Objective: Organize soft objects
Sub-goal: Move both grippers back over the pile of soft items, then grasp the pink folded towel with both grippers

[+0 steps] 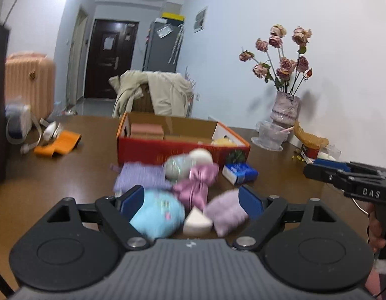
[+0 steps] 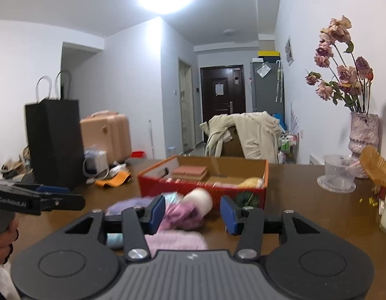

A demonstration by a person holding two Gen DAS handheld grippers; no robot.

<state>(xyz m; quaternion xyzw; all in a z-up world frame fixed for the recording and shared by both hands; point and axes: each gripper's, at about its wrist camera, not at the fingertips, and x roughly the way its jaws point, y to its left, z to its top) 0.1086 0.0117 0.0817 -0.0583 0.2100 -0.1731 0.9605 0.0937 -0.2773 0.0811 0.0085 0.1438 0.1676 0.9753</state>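
**Two hand-held grippers over a cluster of soft objects before an open box**

Far left on the brown table (image 1: 280, 175) stands a black paper bag (image 2: 55, 142); beside it lie a grey-strapped pouch (image 1: 16, 122) and an orange cloth (image 1: 57, 142). At centre stands the red cardboard box (image 1: 182, 147), open-topped, holding pinkish-brown blocks (image 1: 146, 130) at its left end and a yellow soft item (image 1: 224, 141) at its right. Directly in front of the box lies the pile of soft objects: a lilac knitted pad (image 1: 139, 178), a pale round ball (image 1: 201, 156), a pink satin bow (image 1: 196, 185), a light-blue plush (image 1: 157, 215), a white wedge sponge (image 1: 196, 222) and a mauve fuzzy cushion (image 1: 226, 212).

The left gripper (image 1: 191, 201) hangs above the pile with its blue pads spread wide; the plush, sponge and cushion appear between them, but none is pressed. The right gripper (image 2: 193, 212) is parted about halfway, its pads clamping nothing, with the bow and ball seen beyond the gap.

Right of the pile lies a blue-and-white packet (image 1: 240, 173). Farther right, a clear glass bowl (image 1: 270, 135) and a vase of dried roses (image 1: 285, 110) stand against the wall.
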